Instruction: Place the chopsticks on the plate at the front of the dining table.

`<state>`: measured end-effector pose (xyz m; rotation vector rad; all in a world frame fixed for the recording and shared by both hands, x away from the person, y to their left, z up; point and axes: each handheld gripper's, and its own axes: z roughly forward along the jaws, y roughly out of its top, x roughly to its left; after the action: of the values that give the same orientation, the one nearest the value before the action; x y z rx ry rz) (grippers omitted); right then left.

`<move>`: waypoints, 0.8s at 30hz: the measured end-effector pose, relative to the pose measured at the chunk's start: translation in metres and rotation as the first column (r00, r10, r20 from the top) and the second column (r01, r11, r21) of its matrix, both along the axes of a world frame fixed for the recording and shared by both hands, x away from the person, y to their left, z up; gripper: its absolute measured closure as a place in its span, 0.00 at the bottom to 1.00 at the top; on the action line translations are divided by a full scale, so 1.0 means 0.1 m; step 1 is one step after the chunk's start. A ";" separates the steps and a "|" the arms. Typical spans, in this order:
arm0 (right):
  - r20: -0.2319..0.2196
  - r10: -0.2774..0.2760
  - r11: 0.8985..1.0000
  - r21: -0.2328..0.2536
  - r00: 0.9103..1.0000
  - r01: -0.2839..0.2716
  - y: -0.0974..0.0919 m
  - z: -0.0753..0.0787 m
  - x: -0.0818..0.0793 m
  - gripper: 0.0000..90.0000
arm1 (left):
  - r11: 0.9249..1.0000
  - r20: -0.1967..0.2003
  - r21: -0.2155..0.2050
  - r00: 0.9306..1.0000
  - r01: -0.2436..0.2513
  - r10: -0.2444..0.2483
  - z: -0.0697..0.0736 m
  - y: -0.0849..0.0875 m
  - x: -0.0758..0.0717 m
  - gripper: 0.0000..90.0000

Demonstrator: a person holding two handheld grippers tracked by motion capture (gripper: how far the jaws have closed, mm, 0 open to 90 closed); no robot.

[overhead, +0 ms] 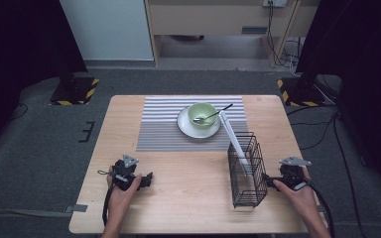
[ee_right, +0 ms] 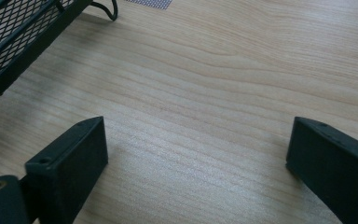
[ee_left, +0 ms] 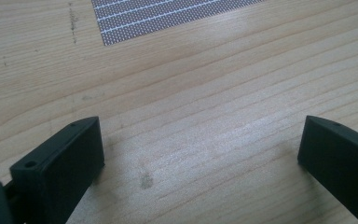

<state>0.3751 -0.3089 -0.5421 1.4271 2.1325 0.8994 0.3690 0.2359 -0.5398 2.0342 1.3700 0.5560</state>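
The jaws of both grippers are standing wide apart with nothing but bare, streaky wood between them: the left gripper (ee_left: 200, 154) is sitting low over the smooth wooden table (overhead: 178, 198), and the right gripper (ee_right: 198, 158) is resting just beside the black wire basket (overhead: 247, 171). That tall, boxy mesh basket is standing upright near the table's right edge, holding a flat white stick (overhead: 235, 141) that is leaning out of its top. Farther back, a round green bowl (overhead: 202, 114) with a spoon (overhead: 213, 115) is sitting on a white plate (overhead: 191, 128) on a striped grey mat (overhead: 158, 129).

Left gripper (overhead: 149, 179) and right gripper (overhead: 269, 182) rest low (jaws wide apart).
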 end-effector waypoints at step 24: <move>0.072 0.156 0.988 -0.002 0.985 -0.157 0.03 1.32 0.12 0.38 | 1.000 0.000 0.000 1.000 0.000 0.000 0.00 0.00 0.00 0.00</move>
<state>0.3872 -0.3064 -0.4106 1.2225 2.2134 0.9972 0.3690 0.2359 -0.5399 2.0340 1.3701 0.5561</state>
